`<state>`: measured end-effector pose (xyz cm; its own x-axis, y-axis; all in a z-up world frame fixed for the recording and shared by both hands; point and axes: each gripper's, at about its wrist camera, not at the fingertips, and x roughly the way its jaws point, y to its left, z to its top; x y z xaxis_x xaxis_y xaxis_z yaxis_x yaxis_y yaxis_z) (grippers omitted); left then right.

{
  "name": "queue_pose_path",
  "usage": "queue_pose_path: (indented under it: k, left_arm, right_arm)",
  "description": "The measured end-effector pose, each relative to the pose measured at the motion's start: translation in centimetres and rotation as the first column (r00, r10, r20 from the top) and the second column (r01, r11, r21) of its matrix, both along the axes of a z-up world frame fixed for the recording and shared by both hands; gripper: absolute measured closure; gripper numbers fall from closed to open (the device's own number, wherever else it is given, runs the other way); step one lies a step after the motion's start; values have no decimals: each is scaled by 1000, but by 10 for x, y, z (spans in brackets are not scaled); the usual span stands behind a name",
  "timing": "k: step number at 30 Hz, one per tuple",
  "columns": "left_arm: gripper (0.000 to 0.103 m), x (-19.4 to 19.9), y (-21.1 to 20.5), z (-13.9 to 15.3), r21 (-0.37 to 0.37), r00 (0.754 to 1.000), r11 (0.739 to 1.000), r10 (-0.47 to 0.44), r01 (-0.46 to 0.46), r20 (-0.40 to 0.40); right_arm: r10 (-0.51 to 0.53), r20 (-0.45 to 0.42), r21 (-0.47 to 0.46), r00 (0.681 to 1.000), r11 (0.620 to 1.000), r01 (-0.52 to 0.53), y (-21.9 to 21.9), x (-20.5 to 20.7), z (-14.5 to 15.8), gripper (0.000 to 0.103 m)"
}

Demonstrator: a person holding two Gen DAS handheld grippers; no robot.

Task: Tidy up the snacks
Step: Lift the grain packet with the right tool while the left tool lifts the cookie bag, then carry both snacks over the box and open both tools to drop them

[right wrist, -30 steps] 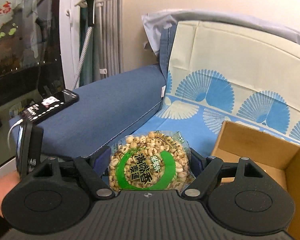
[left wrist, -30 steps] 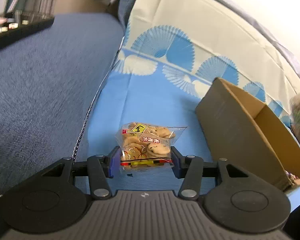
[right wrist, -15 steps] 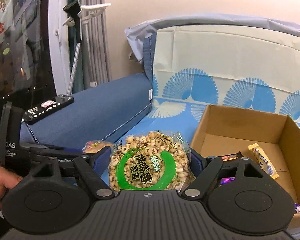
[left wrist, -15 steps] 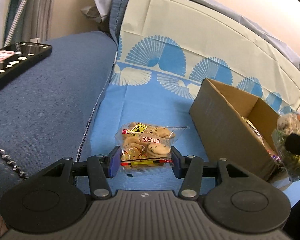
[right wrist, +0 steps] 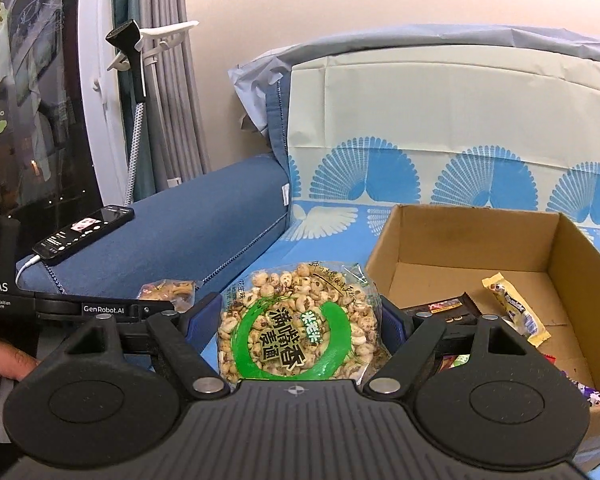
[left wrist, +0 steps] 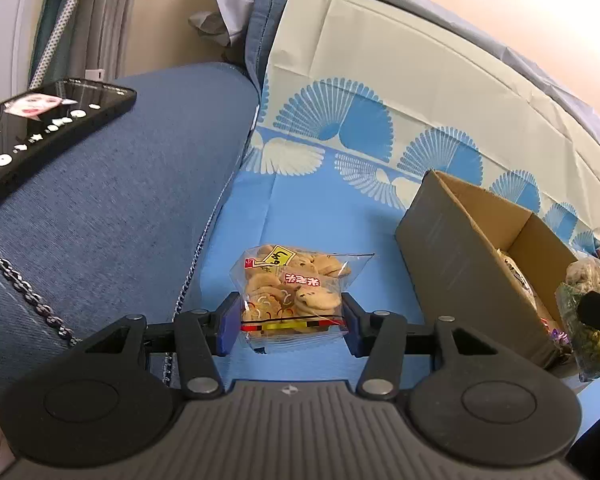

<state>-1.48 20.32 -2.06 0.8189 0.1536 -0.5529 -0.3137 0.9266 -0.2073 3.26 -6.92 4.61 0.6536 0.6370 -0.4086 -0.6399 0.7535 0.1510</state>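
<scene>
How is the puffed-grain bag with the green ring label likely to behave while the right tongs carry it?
The puffed-grain bag probably weighs little: its clear film shows airy puffs. The film looks soft, so it may sag beyond the right tongs. Squeezing harder could crush the puffs.

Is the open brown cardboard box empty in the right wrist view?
No, the brown cardboard box holds several wrapped snacks, among them a yellow-wrapped bar.

Black grippers, blue-padded fingers (left wrist: 225,325)
</scene>
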Motion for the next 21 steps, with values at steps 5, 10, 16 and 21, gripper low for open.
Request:
queue_pose_path:
  k: [5, 10, 16, 21]
  left_arm:
    - [47, 8, -3, -7, 14, 1000, 1000, -16, 17, -18]
    - [47, 11, 1, -10, -4, 1000, 1000, -29, 29, -6]
    - [47, 11, 1, -13, -1, 1000, 1000, -30, 30, -3]
    - [47, 15, -3, -13, 20, 999, 999, -42, 42, -17]
  right_arm:
    - [-7, 2, -3, 1000, 1000, 7, -1, 2, -1, 22]
    - [-25, 10, 0, 1000, 1000, 25, -5, 5, -1, 22]
    - [-45, 9, 24, 999, 999, 45, -14, 11, -1, 22]
    - [-65, 14, 43, 998, 997, 65, -20, 16, -2, 22]
